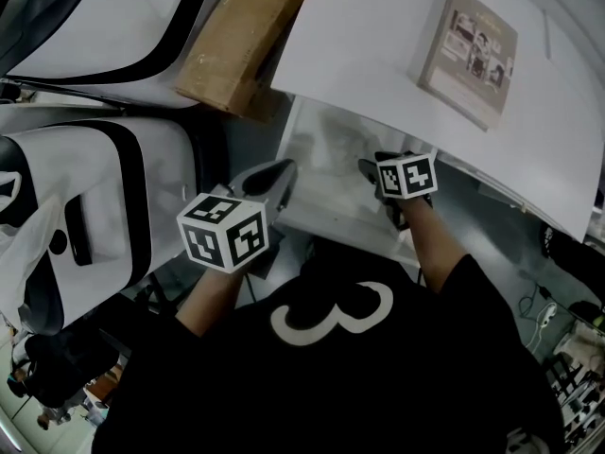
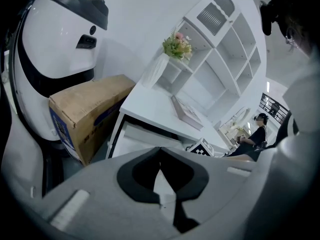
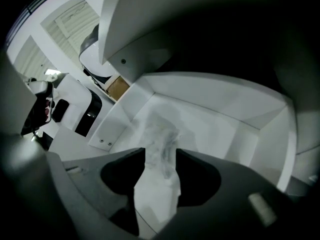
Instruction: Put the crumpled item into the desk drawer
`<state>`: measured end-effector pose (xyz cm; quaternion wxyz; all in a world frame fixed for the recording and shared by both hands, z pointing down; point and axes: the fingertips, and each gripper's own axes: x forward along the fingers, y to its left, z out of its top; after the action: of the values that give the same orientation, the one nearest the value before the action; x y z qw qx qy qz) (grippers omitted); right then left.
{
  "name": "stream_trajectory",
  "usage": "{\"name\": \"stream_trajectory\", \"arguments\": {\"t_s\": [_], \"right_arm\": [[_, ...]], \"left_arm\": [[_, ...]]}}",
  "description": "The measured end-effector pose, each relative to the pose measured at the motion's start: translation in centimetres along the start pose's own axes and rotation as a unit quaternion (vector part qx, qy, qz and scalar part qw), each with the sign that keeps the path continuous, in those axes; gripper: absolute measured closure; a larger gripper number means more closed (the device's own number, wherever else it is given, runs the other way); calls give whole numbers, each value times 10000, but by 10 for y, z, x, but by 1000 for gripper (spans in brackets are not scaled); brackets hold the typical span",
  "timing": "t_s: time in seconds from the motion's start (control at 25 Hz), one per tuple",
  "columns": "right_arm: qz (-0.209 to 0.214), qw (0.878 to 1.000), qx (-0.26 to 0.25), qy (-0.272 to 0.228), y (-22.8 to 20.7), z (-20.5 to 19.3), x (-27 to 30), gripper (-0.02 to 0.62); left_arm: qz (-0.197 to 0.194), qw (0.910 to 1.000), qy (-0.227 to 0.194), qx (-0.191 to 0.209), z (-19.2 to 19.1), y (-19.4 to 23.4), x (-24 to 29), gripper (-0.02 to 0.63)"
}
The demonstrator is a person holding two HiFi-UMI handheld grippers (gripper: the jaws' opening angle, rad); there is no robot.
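The crumpled item (image 3: 161, 136) is white and lies on the floor of the open desk drawer (image 3: 225, 104). It is away from the drawer's back wall and closer to the front edge.

The right gripper (image 3: 161, 151) points down into the drawer. Its jaws are wide apart. The crumpled item sits in the gap between the jaw tips and sticks out past them. The jaws do not look like they are squeezing it.

In the head view, the drawer sticks out from under the front edge of the white desk (image 1: 378, 45). The right gripper reaches in over the drawer's front edge, near its right corner.

The left gripper (image 1: 277, 173) is at the drawer's left front corner. In the left gripper view its jaw tips meet, and nothing is held between them.

A picture frame (image 1: 470, 57) lies flat on the desk top, near the right side. A brown cardboard box (image 1: 241, 36) stands just beside the desk's left edge. A big white machine with black stripes (image 1: 85, 187) stands to the left of the box. In the left gripper view a vase of flowers (image 2: 176, 46) stands at the desk's far corner, next to white shelves (image 2: 220, 49).
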<state>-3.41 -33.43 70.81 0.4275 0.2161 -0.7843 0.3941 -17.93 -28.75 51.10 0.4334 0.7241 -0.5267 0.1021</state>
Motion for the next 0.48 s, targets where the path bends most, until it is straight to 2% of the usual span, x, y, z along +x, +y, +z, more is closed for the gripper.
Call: {"name": "stream_trajectory", "arguments": {"t_s": [0.28, 0.48], "right_arm": [[-112, 9978, -53, -644, 10, 12, -64, 400], [-16, 9900, -143, -1404, 39, 24, -128, 419]], "left_arm": [[-199, 9995, -239, 99, 6, -25, -12, 595], [-370, 9981, -407, 285, 10, -50, -30, 595]]}}
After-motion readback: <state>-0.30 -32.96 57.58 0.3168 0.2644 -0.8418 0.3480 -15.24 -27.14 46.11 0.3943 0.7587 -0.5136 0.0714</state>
